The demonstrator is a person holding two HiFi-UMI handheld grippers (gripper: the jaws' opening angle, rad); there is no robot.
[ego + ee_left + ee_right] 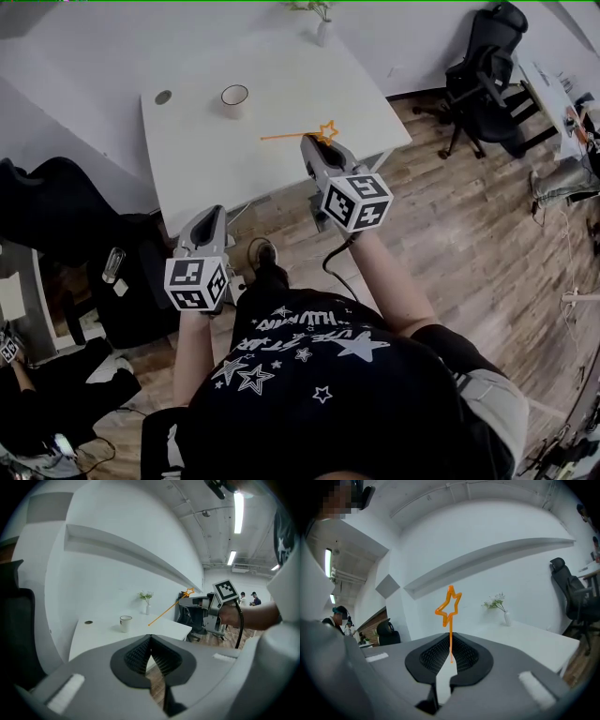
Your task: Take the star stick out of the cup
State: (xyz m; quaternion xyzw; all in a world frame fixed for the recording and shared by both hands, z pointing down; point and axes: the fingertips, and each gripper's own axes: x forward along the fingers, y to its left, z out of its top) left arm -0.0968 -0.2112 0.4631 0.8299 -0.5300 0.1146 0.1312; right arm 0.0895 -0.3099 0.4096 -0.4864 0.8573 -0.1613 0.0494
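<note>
The right gripper view shows the right gripper [450, 656] pinched tight on the orange star stick [449, 605], with the star poking up beyond it. Only the head view shows the stick out over the white worktop [202, 159], well apart from the upright white cup [234, 99]. The left gripper [150, 645], closed on nothing, sits back from the worktop's near edge
</note>
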